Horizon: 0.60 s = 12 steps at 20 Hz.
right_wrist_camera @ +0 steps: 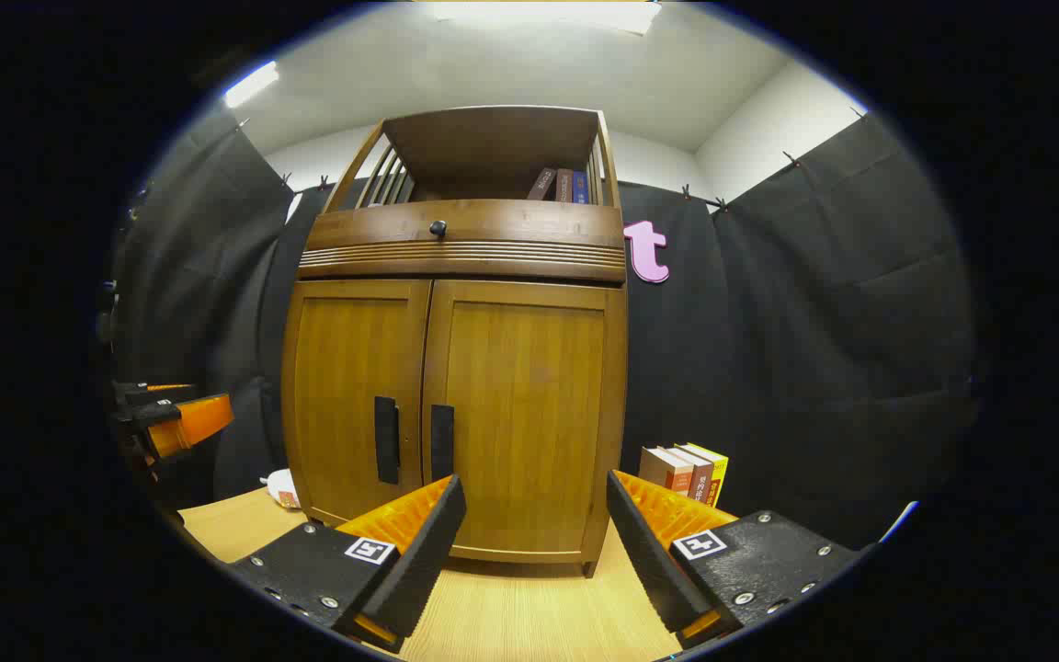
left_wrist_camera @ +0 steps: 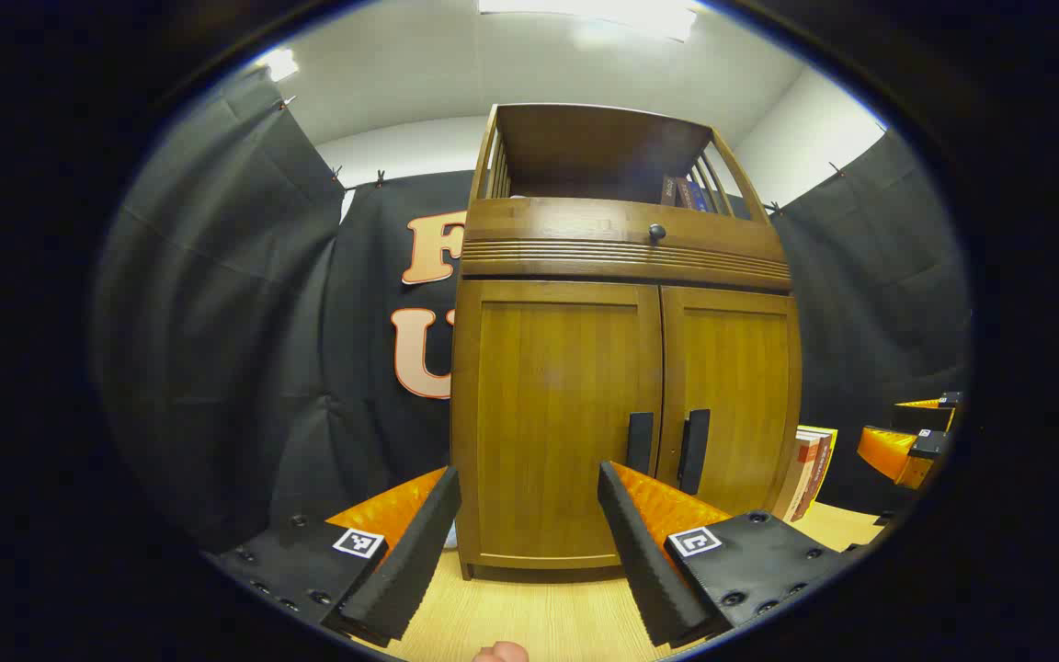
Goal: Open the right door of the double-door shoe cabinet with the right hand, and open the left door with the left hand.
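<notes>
A brown wooden shoe cabinet (left_wrist_camera: 621, 386) stands on a light wooden table, both doors closed. In the left gripper view the left door (left_wrist_camera: 552, 414) has a dark vertical handle (left_wrist_camera: 640, 443), and the right door (left_wrist_camera: 732, 405) has its own handle (left_wrist_camera: 694, 450). My left gripper (left_wrist_camera: 529, 515) is open, short of the left door, touching nothing. In the right gripper view the right door (right_wrist_camera: 520, 414) and its handle (right_wrist_camera: 441, 442) face me, with the left door's handle (right_wrist_camera: 386, 439) beside it. My right gripper (right_wrist_camera: 534, 519) is open, apart from the cabinet.
Several books (right_wrist_camera: 688, 471) stand on the table right of the cabinet, also seen as books (left_wrist_camera: 805, 469). A small white object (right_wrist_camera: 283, 487) lies at the cabinet's left. A drawer with a round knob (right_wrist_camera: 438, 227) and an open shelf with books sit above the doors.
</notes>
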Motion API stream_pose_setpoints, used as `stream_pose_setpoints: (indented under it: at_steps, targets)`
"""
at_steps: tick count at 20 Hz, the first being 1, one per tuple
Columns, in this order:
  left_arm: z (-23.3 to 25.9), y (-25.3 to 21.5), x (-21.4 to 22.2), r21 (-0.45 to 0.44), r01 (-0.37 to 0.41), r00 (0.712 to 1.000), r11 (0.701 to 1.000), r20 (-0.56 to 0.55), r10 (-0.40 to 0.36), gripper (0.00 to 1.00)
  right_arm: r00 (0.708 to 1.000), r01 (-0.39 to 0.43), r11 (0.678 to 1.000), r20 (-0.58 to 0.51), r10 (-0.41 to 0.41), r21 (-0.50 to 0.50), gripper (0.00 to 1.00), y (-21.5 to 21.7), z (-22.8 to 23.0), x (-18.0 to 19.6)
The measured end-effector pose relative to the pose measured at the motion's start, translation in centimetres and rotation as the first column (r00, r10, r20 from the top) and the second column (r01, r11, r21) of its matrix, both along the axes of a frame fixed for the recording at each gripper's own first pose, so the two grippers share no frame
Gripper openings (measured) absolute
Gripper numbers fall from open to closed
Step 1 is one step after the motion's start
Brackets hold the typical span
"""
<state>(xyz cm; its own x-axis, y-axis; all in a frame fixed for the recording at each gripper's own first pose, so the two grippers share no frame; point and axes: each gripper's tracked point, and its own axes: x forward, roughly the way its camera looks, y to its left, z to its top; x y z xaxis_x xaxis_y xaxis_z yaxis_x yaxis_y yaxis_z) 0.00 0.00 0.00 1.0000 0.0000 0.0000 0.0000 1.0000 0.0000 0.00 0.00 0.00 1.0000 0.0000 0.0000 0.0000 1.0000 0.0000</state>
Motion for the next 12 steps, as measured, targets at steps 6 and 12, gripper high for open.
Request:
stream_pose_setpoints:
  at_steps: [6, 12]
  targets:
    - [1.3, -1.1, -0.6, 0.011, 0.017, 1.0, 1.0, 0.024, -0.017, 0.96, 0.999, 0.005, 1.0, 0.038, -0.004, -0.018, 0.94, -0.5, 1.5, -1.1]
    - [1.3, -1.0, -1.5, 0.015, 0.016, 1.0, 1.0, 0.024, -0.017, 0.94, 0.998, 0.022, 1.0, 0.053, -0.023, 0.015, 0.94, -0.5, 1.5, -1.5]
